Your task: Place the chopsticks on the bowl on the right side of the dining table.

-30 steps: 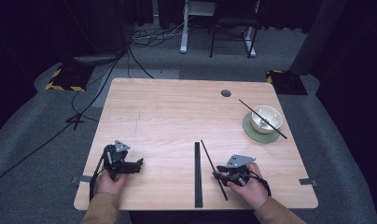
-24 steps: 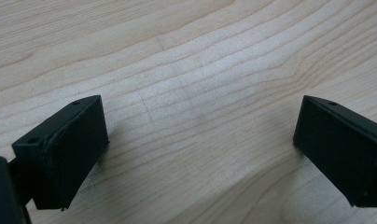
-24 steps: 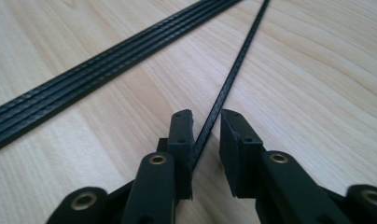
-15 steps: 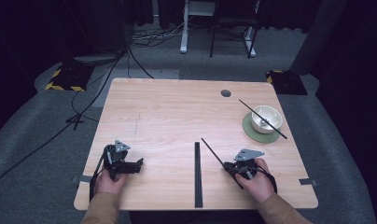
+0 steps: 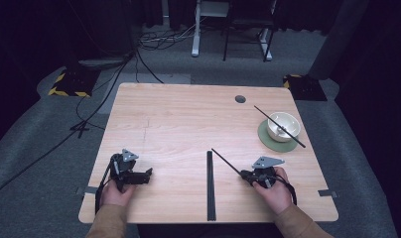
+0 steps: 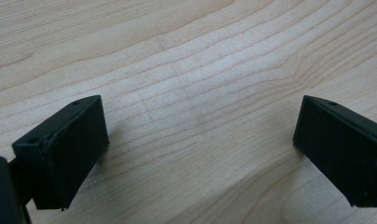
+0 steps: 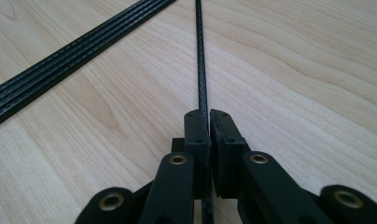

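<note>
Right hand-held gripper [image 5: 246, 174] sits near the front right of the table [image 5: 188, 119], jaws pinched tight on a thin black stick [image 5: 226, 161]. In the right gripper view the jaws are closed with the stick [image 7: 200, 60] clamped between them, running straight out ahead over the wood; its tail end pokes out below the jaws. In the high view the stick angles up and to the left from the gripper, its far tip ending just beside the top end of a long black strip [image 5: 210, 186]. Can't tell whether the tip touches the table.

The strip lies flat on the table, running front to back at the middle of the front edge. In the right gripper view the strip [image 7: 70, 58] crosses diagonally to the left of the stick, apart from it.

Left hand-held gripper [image 5: 148, 173] rests at the front left, well apart from the strip, jaws pointing right. In the left gripper view the jaws are spread wide with nothing but bare wood [image 6: 196, 93] between them; holding nothing.

At the right back of the table, a white bowl [image 5: 283, 126] stands on a round green mat [image 5: 268, 141]. A second black stick [image 5: 298, 140] lies across the bowl, slanting from upper left to lower right, both ends sticking out past the rim.
</note>
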Demonstrator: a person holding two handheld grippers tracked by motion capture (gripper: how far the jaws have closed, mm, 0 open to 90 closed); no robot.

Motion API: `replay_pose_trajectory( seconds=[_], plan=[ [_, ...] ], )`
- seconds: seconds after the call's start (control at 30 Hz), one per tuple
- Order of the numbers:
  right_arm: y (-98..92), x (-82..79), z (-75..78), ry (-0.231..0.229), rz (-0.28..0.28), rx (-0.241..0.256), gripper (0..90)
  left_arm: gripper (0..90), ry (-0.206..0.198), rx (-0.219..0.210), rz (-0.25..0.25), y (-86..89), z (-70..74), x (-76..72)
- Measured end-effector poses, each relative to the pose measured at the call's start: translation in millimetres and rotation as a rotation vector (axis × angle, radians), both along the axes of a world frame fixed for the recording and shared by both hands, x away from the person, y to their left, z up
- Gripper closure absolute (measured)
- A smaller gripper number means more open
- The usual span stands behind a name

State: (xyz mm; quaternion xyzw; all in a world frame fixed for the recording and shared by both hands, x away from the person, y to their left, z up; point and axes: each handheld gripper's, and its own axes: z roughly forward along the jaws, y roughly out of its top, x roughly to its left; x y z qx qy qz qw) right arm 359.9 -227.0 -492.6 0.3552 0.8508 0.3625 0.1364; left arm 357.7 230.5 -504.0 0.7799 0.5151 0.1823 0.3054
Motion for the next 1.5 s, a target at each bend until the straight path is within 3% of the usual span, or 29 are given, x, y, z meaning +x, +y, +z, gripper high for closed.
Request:
replay_pose_trajectory(
  seconds=[0.63,1.07,1.33,1.5],
  plan=[
    [-28.0,-4.1,41.6,-0.080,0.017,0.081,86.9,3.4,-0.003,0.000,0.003,-0.2,-0.2,-0.1],
    [-45.2,-5.4,74.8,-0.131,0.039,0.102,86.9,3.5,0.001,-0.007,-0.005,0.6,-0.1,0.4],
    [-60.4,-0.7,93.7,-0.152,0.041,0.118,86.9,3.5,0.001,-0.003,-0.004,0.6,0.0,0.4],
    [-78.7,6.6,116.0,-0.191,0.018,0.143,86.9,3.7,0.000,-0.005,-0.004,0.6,0.0,0.1]
  ],
)
